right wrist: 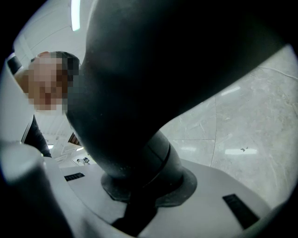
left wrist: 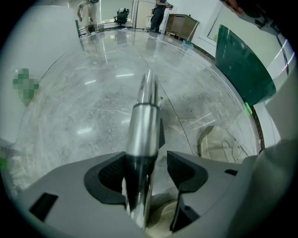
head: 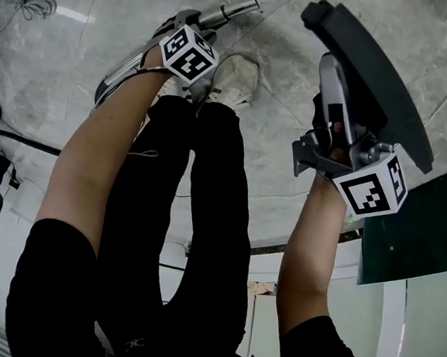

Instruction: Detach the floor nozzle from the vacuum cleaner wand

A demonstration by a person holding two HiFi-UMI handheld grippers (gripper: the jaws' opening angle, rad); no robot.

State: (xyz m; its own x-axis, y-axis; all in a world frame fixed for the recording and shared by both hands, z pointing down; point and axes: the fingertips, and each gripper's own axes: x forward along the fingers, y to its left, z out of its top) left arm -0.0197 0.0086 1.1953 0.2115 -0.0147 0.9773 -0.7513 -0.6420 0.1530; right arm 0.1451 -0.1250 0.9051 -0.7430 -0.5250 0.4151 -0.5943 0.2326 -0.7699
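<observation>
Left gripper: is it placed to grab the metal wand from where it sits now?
Probably yes. The wand already runs between the open jaws of the left gripper, with nothing else between them, so closing should catch it.

From head height everything is viewed steeply downward; the shiny metal wand tube (head: 230,13) is shared with the close, floor-facing left gripper view.

The wand (left wrist: 146,125) is shiny silver. The floor nozzle (head: 388,79) looks dark grey, perhaps black. Under the wand, the floor (head: 54,73) is veined pale grey.
</observation>
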